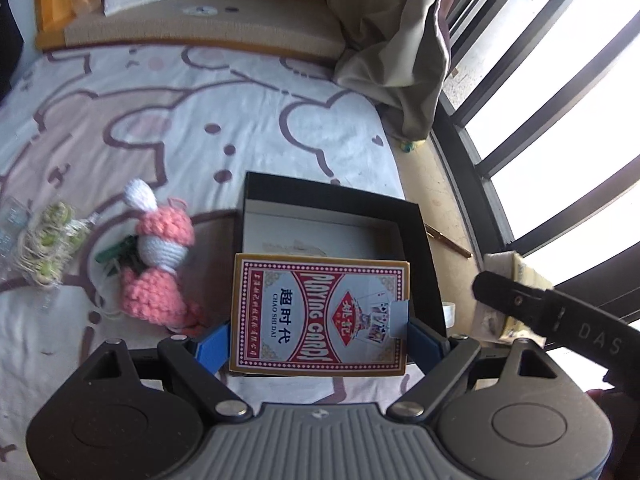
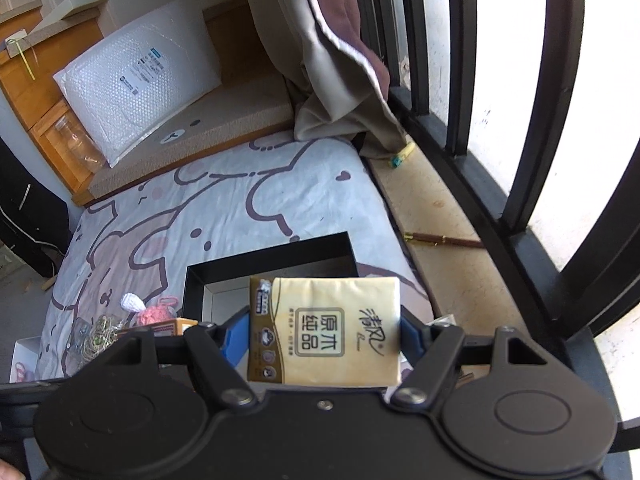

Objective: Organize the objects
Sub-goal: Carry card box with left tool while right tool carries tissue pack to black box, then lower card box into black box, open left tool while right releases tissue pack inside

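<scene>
Looking down your left gripper [image 1: 319, 330], you see its blue pads pressed on both sides of a card deck [image 1: 320, 314], held flat above the near edge of the open black box [image 1: 420, 240]. The deck hides the box's near wall and most of its pale floor; something faint lies on that floor, too dim to name. Your right gripper [image 2: 325, 334] clamps a yellow tissue pack [image 2: 326, 330] the same way, over the same box [image 2: 192, 284], and the pack covers much of the opening.

Left of the box on the patterned sheet [image 1: 200, 112] lies a pink and white crochet toy [image 1: 160, 256], touching something green that you cannot identify. Beyond the toy sits a blurred tangle of string and green bits [image 1: 44, 244], cut off at the frame edge. In the right view your gripper body hides the lower part of both.

Right of the bed, a pen [image 2: 440, 239] lies on the sill beside the black bars [image 2: 520, 160]. A curtain [image 2: 340, 80] bunches at the bed's far corner.
</scene>
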Demonstrator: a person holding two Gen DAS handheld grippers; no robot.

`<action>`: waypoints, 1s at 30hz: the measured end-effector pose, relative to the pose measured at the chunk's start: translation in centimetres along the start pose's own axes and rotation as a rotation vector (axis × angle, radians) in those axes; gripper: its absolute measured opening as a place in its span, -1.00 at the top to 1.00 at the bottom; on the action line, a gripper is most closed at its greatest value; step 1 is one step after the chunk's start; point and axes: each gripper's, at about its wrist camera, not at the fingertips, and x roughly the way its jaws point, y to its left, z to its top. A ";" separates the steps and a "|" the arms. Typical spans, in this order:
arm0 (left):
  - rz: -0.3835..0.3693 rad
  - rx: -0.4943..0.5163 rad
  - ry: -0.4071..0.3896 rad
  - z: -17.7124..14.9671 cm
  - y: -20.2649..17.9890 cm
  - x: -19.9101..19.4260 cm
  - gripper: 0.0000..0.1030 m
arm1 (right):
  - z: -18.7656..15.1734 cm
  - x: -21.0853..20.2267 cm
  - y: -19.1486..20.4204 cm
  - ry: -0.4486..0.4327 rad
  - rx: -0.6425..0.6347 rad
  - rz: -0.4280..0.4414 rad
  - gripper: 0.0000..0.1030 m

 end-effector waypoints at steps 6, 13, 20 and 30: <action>-0.024 -0.014 0.056 0.5 0.4 2.3 -0.73 | -0.1 2.6 -0.7 0.061 0.034 0.041 -0.42; -0.010 -0.064 0.110 1.1 1.7 4.4 -0.73 | 0.1 4.4 -1.1 0.108 0.051 0.085 -0.42; 0.025 -0.028 0.096 1.5 1.2 4.9 -0.73 | 0.1 6.0 -1.6 0.150 0.047 0.102 -0.42; 0.058 0.021 0.078 1.4 0.1 4.5 -0.78 | 0.5 6.4 -2.7 0.155 0.086 0.121 -0.42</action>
